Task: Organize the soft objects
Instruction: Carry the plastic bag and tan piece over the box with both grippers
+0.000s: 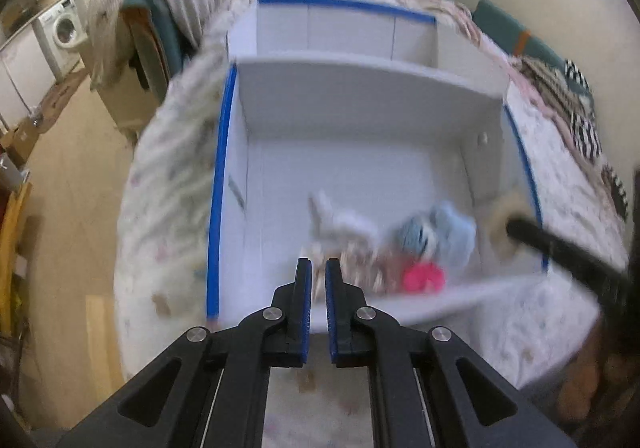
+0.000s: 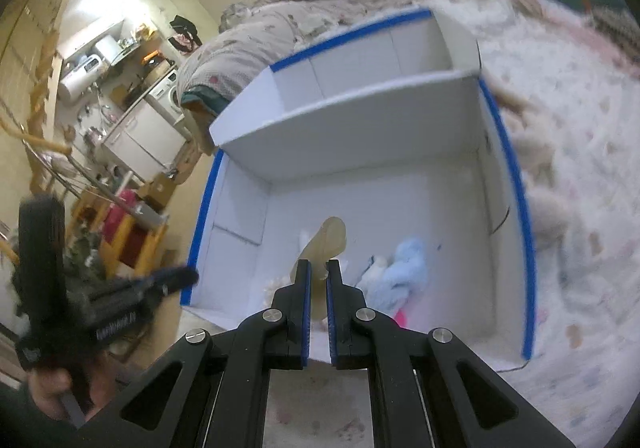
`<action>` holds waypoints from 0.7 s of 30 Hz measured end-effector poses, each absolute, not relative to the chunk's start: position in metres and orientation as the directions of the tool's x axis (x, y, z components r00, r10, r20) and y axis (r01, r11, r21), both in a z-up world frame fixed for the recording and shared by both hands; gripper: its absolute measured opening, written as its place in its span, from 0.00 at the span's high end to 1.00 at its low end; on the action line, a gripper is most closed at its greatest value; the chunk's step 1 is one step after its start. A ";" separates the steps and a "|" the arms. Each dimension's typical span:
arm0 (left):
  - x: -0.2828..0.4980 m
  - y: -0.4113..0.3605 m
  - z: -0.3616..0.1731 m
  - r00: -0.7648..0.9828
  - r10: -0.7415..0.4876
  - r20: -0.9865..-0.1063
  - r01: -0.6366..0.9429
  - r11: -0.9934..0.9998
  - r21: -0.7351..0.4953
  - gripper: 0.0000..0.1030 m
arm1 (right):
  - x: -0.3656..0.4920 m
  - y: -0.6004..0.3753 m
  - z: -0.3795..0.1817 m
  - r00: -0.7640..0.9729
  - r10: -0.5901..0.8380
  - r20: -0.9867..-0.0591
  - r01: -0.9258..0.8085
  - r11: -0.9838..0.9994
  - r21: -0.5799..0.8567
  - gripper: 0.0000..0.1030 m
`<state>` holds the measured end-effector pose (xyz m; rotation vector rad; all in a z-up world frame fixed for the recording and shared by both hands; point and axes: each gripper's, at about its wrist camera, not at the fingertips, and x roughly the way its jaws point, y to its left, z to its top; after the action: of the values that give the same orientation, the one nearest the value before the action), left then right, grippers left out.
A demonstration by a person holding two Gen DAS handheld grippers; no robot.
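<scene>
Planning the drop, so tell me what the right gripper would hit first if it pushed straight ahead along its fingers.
The right gripper is shut on a beige soft object. Straight on, it would probably meet the box floor near the white toy; depth is unclear.

White box (image 1: pixel 360 167) w/ blue-taped rim, pale-blue plush (image 2: pixel 404 272), pink toy (image 1: pixel 423 276), tan piece (image 2: pixel 328 244).

Washing machine (image 1: pixel 64 27) beside patterned bedspread (image 1: pixel 168 183)
</scene>
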<state>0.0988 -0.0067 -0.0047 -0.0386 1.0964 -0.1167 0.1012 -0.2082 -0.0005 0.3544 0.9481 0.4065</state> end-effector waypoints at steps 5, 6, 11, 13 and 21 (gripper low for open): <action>0.075 0.005 -0.049 0.294 -0.160 -0.942 0.062 0.987 -0.148 0.46 | 0.107 -0.208 -0.020 0.460 0.531 -0.712 -0.164 0.839 0.519 0.92; 0.073 0.007 -0.055 0.281 -0.156 -0.947 0.047 0.988 -0.148 0.43 | 0.108 -0.207 -0.022 0.451 0.535 -0.714 -0.164 0.837 0.523 0.92; 0.086 0.017 -0.094 0.180 -0.111 -0.977 -0.025 0.993 -0.117 0.43 | 0.107 -0.199 -0.025 0.433 0.545 -0.718 -0.174 0.832 0.526 0.92; 0.093 0.012 -0.118 0.111 -0.096 -0.989 -0.024 0.995 -0.099 0.43 | 0.108 -0.197 -0.023 0.436 0.548 -0.714 -0.181 0.831 0.527 0.92; 0.099 -0.006 -0.154 0.061 0.012 -0.998 0.009 1.000 0.013 0.44 | 0.106 -0.201 -0.022 0.450 0.536 -0.714 -0.184 0.838 0.513 0.92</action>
<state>0.0988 -0.0065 -0.1544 0.0172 1.5102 0.0026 0.1056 -0.2009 -0.0215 0.3913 1.0128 0.4589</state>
